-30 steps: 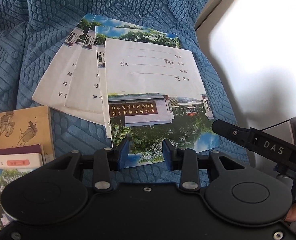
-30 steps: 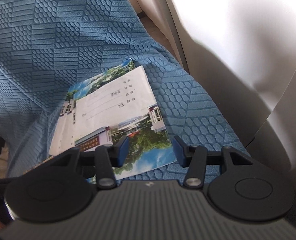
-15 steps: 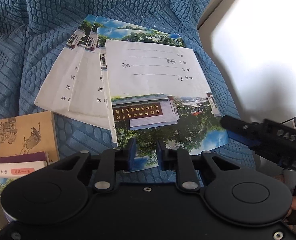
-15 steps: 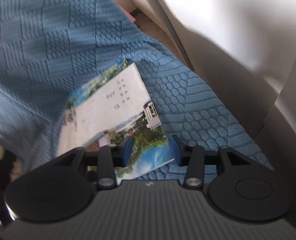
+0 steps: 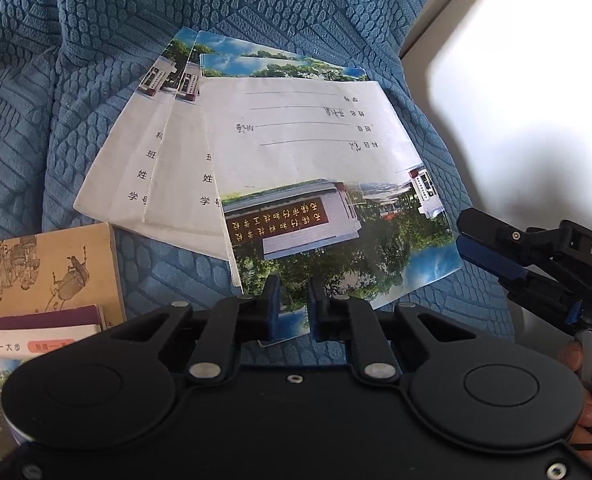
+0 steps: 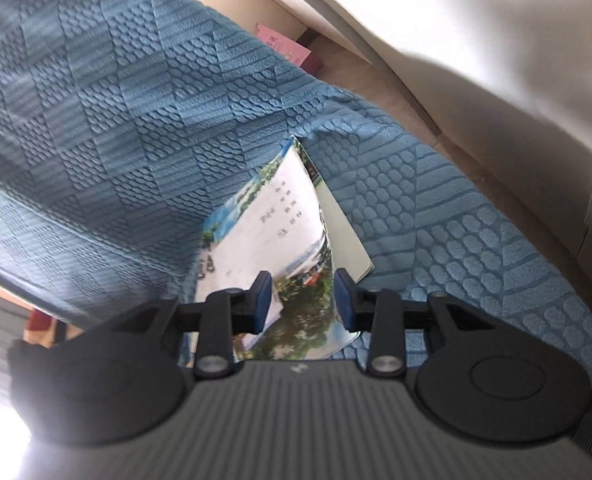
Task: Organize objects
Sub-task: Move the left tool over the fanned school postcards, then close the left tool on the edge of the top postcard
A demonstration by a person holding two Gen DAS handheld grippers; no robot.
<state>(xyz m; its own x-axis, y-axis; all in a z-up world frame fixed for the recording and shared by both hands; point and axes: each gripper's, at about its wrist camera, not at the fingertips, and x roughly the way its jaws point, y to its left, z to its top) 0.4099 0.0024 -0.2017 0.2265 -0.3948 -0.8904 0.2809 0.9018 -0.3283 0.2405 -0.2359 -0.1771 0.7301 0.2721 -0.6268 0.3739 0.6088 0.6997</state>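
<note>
Evidently the fanned notebooks (image 5: 296,168) lie on the blue cover (image 5: 75,80) near its right edge for gathering. Left gripper (image 5: 293,308) has been closing, nearly pinched, over the top notebook's near edge; right gripper (image 6: 303,300), also closing, straddles its corner without clamping.

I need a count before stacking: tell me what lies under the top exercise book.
Under the top exercise book, three more matching books fan out to its left, all on the blue quilted cover. Whether anything lies beneath its middle is hidden.

Bare blue cover (image 5: 95,80) beyond the fanned notebooks (image 5: 304,140) — books (image 5: 43,272) crowd the near-left.
</note>
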